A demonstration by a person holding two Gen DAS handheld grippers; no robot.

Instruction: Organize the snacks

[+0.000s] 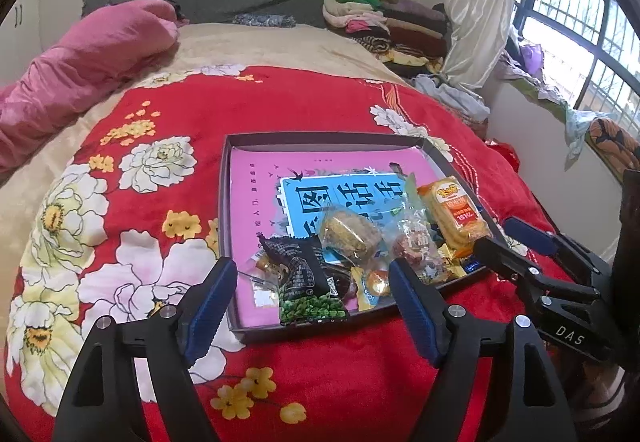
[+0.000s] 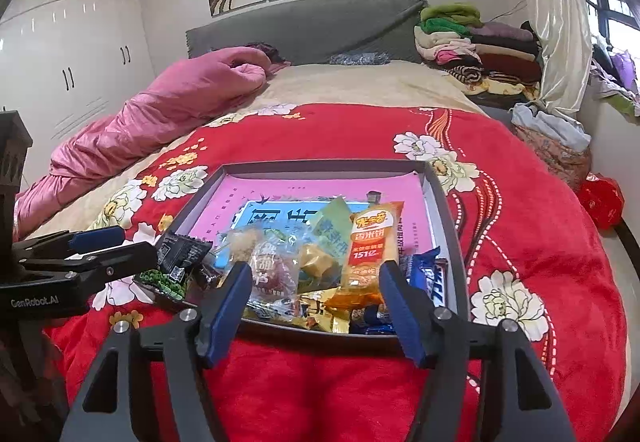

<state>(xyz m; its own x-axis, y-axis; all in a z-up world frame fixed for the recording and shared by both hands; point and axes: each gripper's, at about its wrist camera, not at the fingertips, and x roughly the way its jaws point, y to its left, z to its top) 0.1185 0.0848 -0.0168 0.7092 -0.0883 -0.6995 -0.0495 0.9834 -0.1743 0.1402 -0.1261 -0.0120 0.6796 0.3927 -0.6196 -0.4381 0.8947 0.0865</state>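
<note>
On the red floral blanket (image 1: 320, 113) sits a shallow dark box (image 1: 228, 226) with a pink liner, its near right part heaped with snacks: a black green-pea packet (image 1: 304, 282), an orange rice-cracker packet (image 2: 374, 242). Both the left gripper (image 1: 308, 306) and right gripper (image 2: 316, 306) hover at its near edge, jaws apart, gripping nothing.

left claw (image 1: 310, 294) spread wide, blue pads empty, levelled forward and slightly down, right claw (image 2: 314, 296) likewise wide open, nothing gripped, both side by side, right claw's tips near left's right finger
</note>
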